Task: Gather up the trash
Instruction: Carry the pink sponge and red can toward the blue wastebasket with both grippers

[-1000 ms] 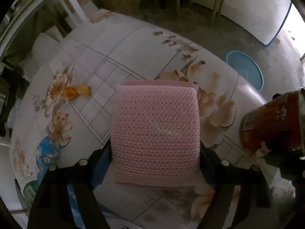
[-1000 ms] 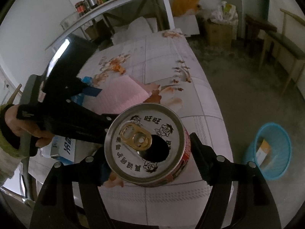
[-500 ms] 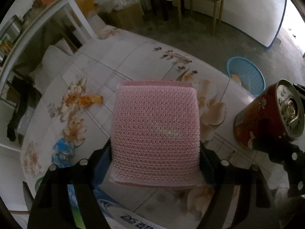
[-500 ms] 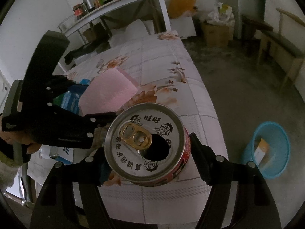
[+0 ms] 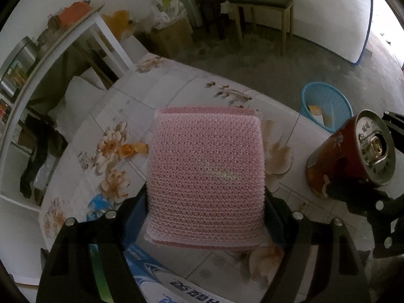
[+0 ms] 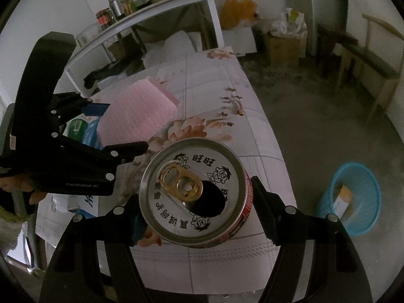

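Note:
My left gripper (image 5: 205,217) is shut on a pink mesh pad (image 5: 205,176), held off the flowered table (image 5: 141,101); the pad (image 6: 133,113) and left gripper (image 6: 108,128) also show at the left of the right wrist view. My right gripper (image 6: 195,197) is shut on a red drink can (image 6: 194,192) with an opened silver top, held above the table's near edge. The same can (image 5: 348,156) appears at the right of the left wrist view. A blue waste basket (image 6: 351,197) stands on the floor to the right, some paper inside it.
Orange peel (image 5: 132,149), a blue wrapper (image 5: 99,202) and a blue and white packet (image 5: 176,285) lie on the table. A white shelf (image 6: 161,10) with pots stands behind. Boxes, bags and a wooden chair (image 5: 265,2) sit by the far wall.
The left gripper has risen with the pink pad, lifting it off the table; more of the room shows beyond it. The right gripper and can have stayed put.

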Available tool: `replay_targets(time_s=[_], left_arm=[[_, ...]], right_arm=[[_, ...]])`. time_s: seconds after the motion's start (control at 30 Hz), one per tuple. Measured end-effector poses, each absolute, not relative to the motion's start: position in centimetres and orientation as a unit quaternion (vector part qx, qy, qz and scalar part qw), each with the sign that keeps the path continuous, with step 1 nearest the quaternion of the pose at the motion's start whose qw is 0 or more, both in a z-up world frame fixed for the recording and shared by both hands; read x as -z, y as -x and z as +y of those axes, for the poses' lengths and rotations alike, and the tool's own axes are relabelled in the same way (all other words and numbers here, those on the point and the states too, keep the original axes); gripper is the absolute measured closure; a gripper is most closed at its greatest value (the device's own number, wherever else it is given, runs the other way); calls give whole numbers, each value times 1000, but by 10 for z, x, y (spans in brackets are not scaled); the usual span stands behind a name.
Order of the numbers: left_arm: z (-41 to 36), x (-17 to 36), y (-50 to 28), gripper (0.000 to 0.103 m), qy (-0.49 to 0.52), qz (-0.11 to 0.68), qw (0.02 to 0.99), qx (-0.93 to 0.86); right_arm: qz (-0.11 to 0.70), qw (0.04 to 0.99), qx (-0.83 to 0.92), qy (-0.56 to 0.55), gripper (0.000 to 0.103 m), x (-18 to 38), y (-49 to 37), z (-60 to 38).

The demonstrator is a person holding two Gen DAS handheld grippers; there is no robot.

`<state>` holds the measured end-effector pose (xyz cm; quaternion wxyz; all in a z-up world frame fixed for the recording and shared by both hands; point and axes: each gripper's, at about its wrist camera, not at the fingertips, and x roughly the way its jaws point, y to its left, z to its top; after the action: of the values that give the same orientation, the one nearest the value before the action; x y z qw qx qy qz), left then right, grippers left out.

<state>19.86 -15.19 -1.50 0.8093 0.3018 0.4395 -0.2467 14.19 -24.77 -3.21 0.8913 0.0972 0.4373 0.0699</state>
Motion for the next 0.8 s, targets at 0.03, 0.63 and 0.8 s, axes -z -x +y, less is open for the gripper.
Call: replay_targets(time_s=[0.03, 0.63, 0.8], left_arm=[[-152, 14, -198, 25, -303, 438, 810, 246], [-164, -2, -183, 25, -323, 408, 819, 243], [-171, -7, -180, 25, -325, 403, 819, 248]], right_arm=[[436, 892, -69, -97, 35, 32, -142, -248], [421, 898, -65, -109, 35, 27, -136, -257], [416, 900, -60, -117, 35, 26, -132, -264]])
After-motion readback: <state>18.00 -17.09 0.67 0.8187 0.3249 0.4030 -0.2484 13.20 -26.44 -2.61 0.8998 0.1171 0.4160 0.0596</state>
